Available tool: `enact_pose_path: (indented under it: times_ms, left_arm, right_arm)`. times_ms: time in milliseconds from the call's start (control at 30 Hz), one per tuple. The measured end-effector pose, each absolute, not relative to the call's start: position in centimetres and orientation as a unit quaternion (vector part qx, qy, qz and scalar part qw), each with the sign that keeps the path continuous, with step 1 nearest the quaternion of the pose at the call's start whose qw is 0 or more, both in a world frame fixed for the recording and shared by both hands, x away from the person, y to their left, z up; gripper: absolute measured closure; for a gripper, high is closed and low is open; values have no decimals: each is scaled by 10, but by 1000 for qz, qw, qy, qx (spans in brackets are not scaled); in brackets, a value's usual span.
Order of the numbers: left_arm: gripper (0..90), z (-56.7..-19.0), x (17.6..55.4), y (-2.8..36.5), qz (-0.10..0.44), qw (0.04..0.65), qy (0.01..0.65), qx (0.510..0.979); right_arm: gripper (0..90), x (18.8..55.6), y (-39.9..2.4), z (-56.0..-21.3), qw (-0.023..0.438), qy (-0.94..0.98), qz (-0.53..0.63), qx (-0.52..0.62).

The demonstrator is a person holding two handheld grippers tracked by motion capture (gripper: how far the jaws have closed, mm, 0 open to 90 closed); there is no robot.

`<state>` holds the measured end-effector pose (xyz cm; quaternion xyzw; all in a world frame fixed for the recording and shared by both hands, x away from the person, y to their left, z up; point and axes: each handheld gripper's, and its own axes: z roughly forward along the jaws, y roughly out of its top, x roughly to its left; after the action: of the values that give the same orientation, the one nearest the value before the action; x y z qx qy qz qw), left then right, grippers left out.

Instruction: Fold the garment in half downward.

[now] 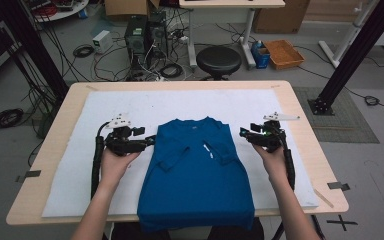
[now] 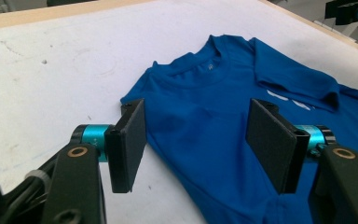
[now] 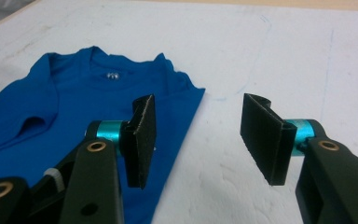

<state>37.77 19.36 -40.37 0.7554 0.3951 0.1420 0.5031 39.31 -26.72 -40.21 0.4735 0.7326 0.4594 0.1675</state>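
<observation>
At the centre of the high view a blue T-shirt [image 1: 196, 175] lies on the white mat [image 1: 80, 175] that covers the wooden table [image 1: 55, 125], collar toward the far edge and hem hanging over the near edge at the bottom of the frame. Both sleeves are already folded inward across the chest, so the step in hand looks like the next fold of the body.

Left of the shirt, the left gripper [image 1: 147, 141] has its jaws spread, with nothing between the pads; in the left gripper view they frame the shirt's shoulder edge, apparently hovering just over the cloth. Right of the shirt, the right gripper [image 1: 245, 134] is spread too and holds nothing; in the right gripper view one pad [image 3: 140, 140] sits over the shirt's side edge and the other over bare mat.

To do this well, I judge that each gripper should come down at matching points on the two shoulder edges, slide one pad under the doubled cloth and pinch both layers, sleeve included. Grabbing a single layer would let the folded sleeve slip out. Lifting evenly, with both hands level, should keep the fold line straight. The overhanging hem may drag, so a slow, low carry seems wise.
</observation>
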Motion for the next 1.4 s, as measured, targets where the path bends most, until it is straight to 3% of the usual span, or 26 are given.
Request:
enact_pose_path:
  times_ms: [467, 733, 1400]
  left_arm:
    - [388, -405, 432, 165, 125, 479, 418, 762]
    - [410, -417, 461, 155, 120, 446, 447, 766]
    - [546, -445, 478, 140, 125, 411, 460, 777]
  right_arm:
    - [467, 433, -232, -407, 165, 750, 432, 473]
    - [544, 456, -220, -415, 163, 753, 420, 480]
    - [633, 484, -192, -442, 171, 771, 371, 488]
